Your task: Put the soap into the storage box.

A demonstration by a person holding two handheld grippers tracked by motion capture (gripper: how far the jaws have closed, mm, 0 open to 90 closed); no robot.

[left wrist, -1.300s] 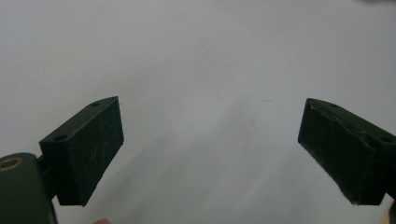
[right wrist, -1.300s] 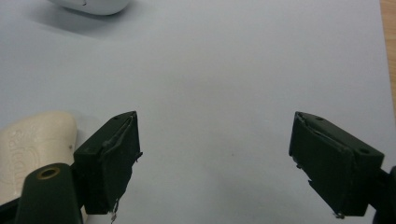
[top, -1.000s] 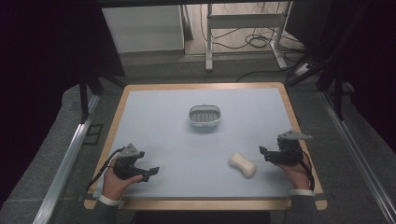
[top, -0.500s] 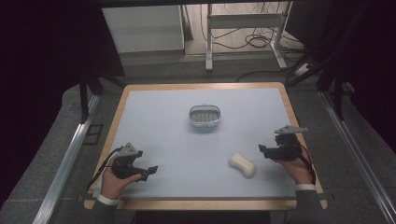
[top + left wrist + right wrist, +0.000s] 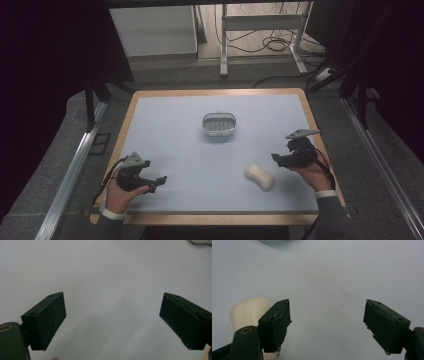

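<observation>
My right gripper (image 5: 276,159) has slid from the right edge toward frame center since a second ago; jaws wide apart, nothing held. Soap bar (image 5: 260,176) lies lower right of center, just beside it. Left gripper (image 5: 157,181) lower left, apart, idle. Soap dish (image 5: 218,124) at center. Looks like a soap pickup coming.

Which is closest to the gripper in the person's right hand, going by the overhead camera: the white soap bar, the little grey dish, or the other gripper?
1. The soap bar: just to the left of the right gripper and a little nearer the person.
2. The grey dish: farther up the table, near its middle.
3. The left gripper: far across, at the table's near left corner.
</observation>
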